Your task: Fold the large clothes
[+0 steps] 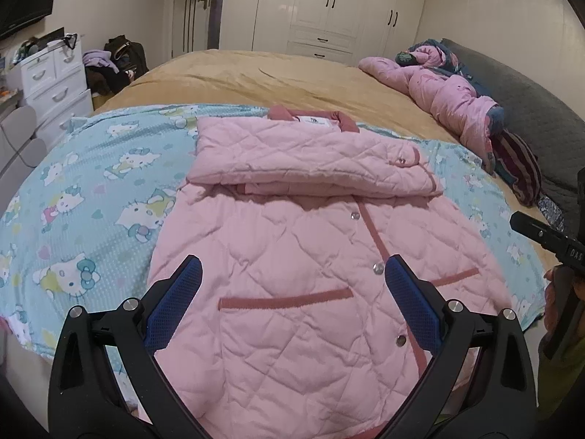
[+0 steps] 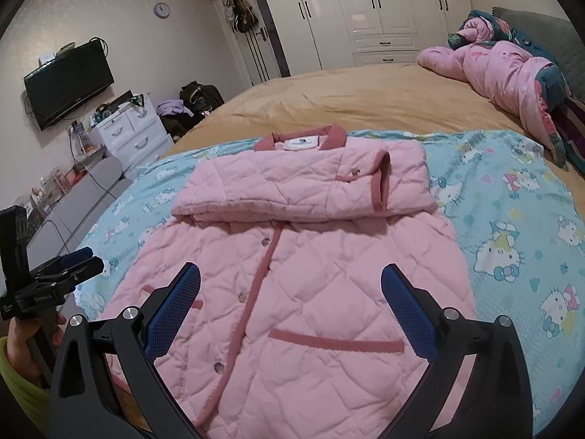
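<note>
A pink quilted jacket (image 1: 292, 256) (image 2: 292, 274) lies front up on a light blue cartoon-cat sheet (image 1: 91, 190) (image 2: 512, 219). Both sleeves are folded across its chest in a thick band below the dark pink collar (image 1: 310, 117) (image 2: 299, 139). My left gripper (image 1: 292, 274) hovers open above the jacket's lower half, holding nothing. My right gripper (image 2: 290, 281) is open too, above the lower front near the pocket trim (image 2: 336, 342). The left gripper's body (image 2: 55, 281) shows at the left edge of the right wrist view, and the right one's body (image 1: 548, 237) at the right edge of the left wrist view.
The sheet covers the near part of a bed with a tan cover (image 1: 292, 77) (image 2: 365, 98). A bunched pink duvet (image 1: 449, 98) (image 2: 512, 69) lies by the grey headboard (image 1: 530, 109). White drawers (image 1: 55, 80) (image 2: 131, 135), a wall television (image 2: 69, 80) and wardrobes (image 1: 329, 7) stand beyond.
</note>
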